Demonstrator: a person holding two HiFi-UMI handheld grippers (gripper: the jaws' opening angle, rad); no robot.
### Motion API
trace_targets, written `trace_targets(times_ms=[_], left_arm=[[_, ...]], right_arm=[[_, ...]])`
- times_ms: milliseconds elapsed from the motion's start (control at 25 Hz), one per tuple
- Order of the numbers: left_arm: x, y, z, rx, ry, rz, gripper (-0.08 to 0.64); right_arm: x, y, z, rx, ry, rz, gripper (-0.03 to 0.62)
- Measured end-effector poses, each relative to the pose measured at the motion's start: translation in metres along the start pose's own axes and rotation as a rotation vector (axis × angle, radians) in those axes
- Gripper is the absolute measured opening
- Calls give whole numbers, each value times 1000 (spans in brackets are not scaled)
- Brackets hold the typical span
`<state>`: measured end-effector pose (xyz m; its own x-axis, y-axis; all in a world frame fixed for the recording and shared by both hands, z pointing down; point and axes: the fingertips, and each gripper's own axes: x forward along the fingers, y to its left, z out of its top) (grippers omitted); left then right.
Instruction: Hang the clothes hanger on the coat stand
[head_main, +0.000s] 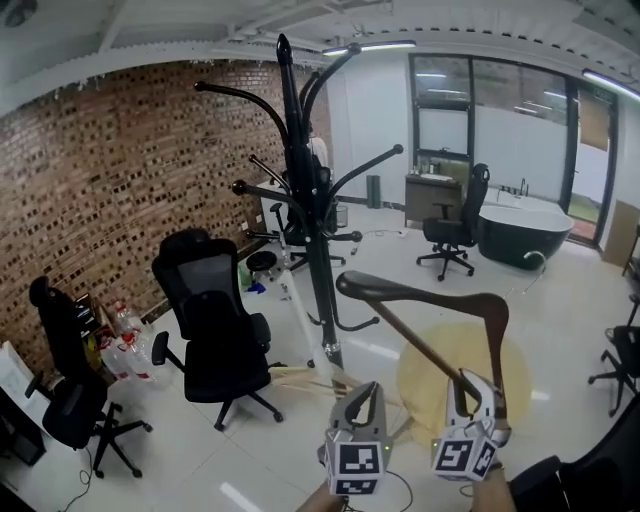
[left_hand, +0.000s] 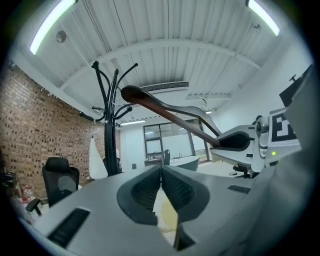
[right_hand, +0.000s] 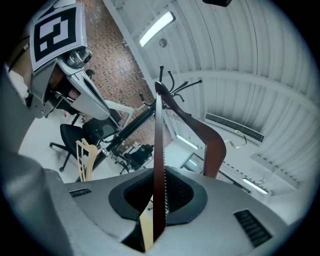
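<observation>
A glossy white floor (head_main: 570, 300) meets a brick wall (head_main: 110, 170). Black office chairs (head_main: 220, 340) surround a black coat stand (head_main: 320, 250). A dark bathtub (head_main: 525, 232) sits by the windows. The right gripper (head_main: 478, 385) clamps the wooden hanger (head_main: 430, 293) by its lower bar, near the stand but apart from it. The left gripper (head_main: 366, 392) is closed on nothing.

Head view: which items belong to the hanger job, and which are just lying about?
In the job:
- dark wooden hanger, its bar clamped in the right tool
- coat stand
- left tool, shut and empty

Lying about:
- black office chairs
- dark bathtub
- plastic bottles
</observation>
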<state>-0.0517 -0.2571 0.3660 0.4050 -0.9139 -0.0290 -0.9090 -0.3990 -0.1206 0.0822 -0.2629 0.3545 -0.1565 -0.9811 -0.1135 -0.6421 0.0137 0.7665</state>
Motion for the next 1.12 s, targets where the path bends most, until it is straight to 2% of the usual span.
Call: trace_targets(times_ms=[280,440,720,880,1120], left_arm=[[-26,12,-11,-13,28,144,21],[-39,11,-26,-11,43,172,37],[-72,56,-6,-13,20,199,38],[-74,56,9,-10,15,216,38],[-99,80,2,-13,9,257,39]], right_arm=[[9,15,15,-5,-115,92,43],[7,28,23,-4,-178,124,43],[9,54,89,-15,-241,172,43],[12,45,103,-23,-270,200,43],[10,71,124,-25,-288,234,43]])
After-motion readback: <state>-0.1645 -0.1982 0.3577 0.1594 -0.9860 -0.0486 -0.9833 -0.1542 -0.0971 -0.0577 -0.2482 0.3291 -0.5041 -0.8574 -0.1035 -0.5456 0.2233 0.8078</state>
